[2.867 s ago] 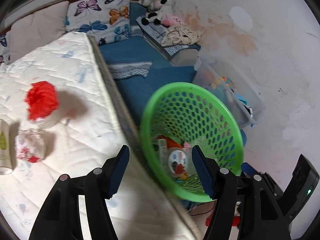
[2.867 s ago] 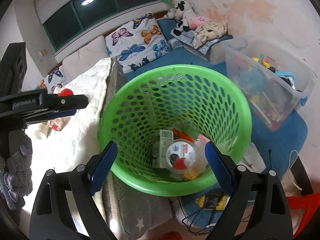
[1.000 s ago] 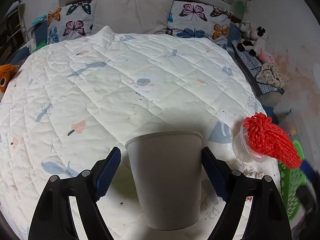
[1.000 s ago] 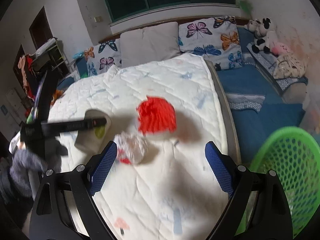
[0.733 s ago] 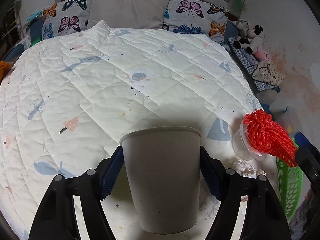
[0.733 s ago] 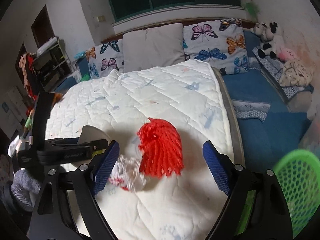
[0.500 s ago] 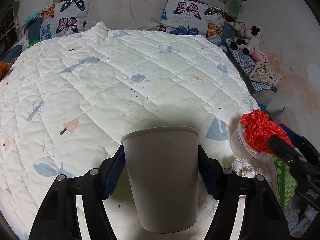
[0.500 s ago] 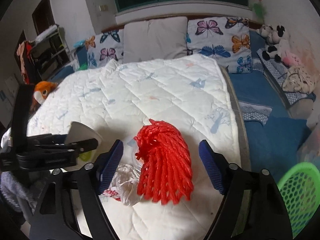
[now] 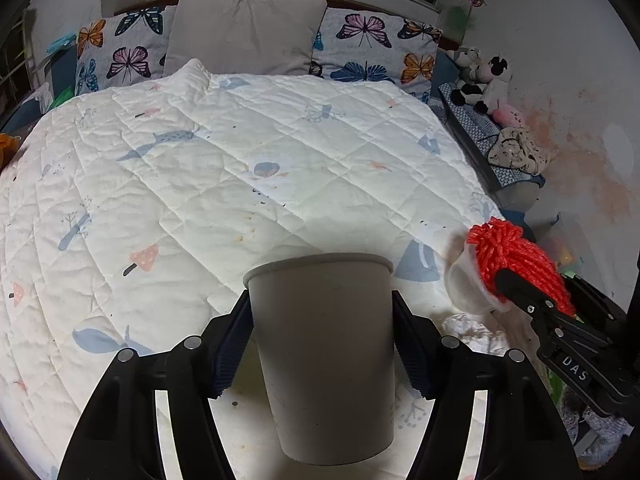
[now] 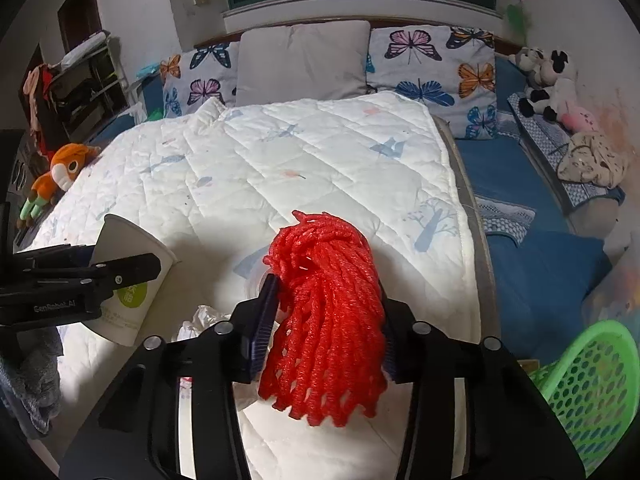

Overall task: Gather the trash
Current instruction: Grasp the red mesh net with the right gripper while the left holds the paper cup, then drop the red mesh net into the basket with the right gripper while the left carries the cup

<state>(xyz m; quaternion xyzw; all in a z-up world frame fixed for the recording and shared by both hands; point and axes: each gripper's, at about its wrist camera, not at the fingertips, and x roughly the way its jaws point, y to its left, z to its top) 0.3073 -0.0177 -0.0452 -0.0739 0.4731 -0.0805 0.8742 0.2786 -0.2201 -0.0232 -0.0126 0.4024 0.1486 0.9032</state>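
Note:
My left gripper (image 9: pixel 322 344) is shut on a grey paper cup (image 9: pixel 324 356) that stands upright on the white quilted bed (image 9: pixel 240 168); the cup also shows in the right wrist view (image 10: pixel 128 280). My right gripper (image 10: pixel 326 316) is shut on a red foam net (image 10: pixel 324 312) that sits in a clear plastic lid; the net also shows in the left wrist view (image 9: pixel 516 264). A crumpled white wrapper (image 10: pixel 200 322) lies on the bed between the two grippers. The green trash basket (image 10: pixel 584 384) stands on the floor to the right of the bed.
Butterfly pillows (image 10: pixel 428 60) and a grey pillow (image 10: pixel 300 60) line the headboard. An orange plush toy (image 10: pixel 56 180) lies at the bed's left edge. Blue mats (image 10: pixel 532 248) and stuffed animals (image 10: pixel 548 76) fill the floor on the right.
Both grippers moved from the basket to the bed. My left gripper closed on the paper cup. My right gripper closed on the red net.

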